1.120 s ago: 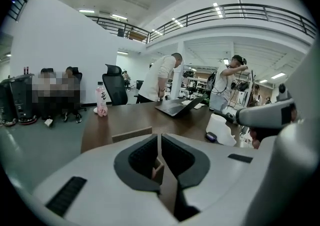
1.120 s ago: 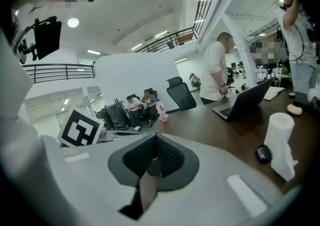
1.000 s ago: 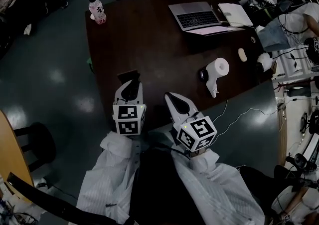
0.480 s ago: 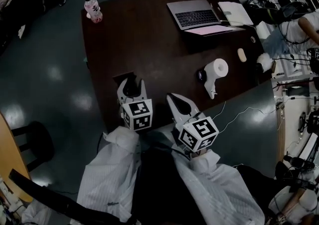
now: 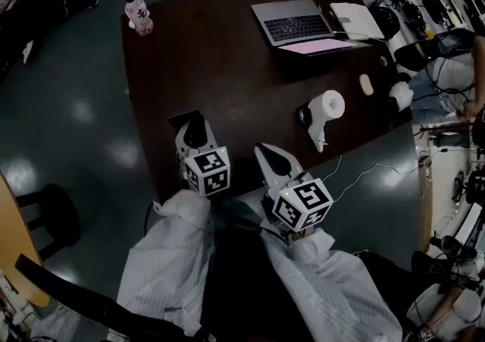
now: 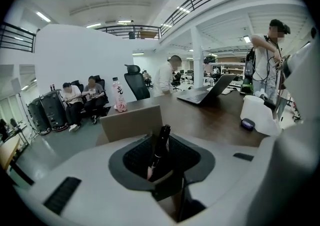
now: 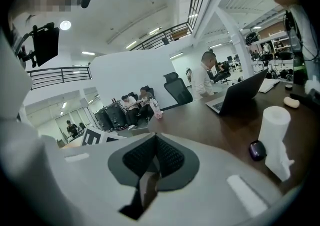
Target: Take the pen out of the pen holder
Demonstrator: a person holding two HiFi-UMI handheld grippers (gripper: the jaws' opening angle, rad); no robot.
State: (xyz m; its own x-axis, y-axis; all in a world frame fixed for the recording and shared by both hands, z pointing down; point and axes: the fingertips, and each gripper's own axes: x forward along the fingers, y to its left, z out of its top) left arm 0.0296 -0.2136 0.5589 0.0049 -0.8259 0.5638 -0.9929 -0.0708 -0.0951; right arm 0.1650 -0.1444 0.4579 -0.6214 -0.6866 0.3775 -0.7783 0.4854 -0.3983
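The left gripper (image 5: 194, 134) is held at the near left corner of the desk (image 5: 227, 67), tipped nose-down over the pen holder (image 6: 131, 122). The sleeve (image 5: 170, 257) behind it reaches in from the near side. Its jaws are closing. The black pen (image 6: 162, 141) stands upright between the pads, with a gap on either side, so they do not yet clamp it. The pen's lower end is in the holder, which sits just beyond the jaws.

The right gripper (image 5: 264, 153) hovers just to the right of the left one, near the desk's near edge. It points toward the far side at a shallower tilt. Its jaws are together with nothing between them.

A second ago the left gripper sat a little higher and flatter. It has since dipped toward the holder. Half a second ago its jaws were spread wider than they are now. The right gripper has hardly shifted.
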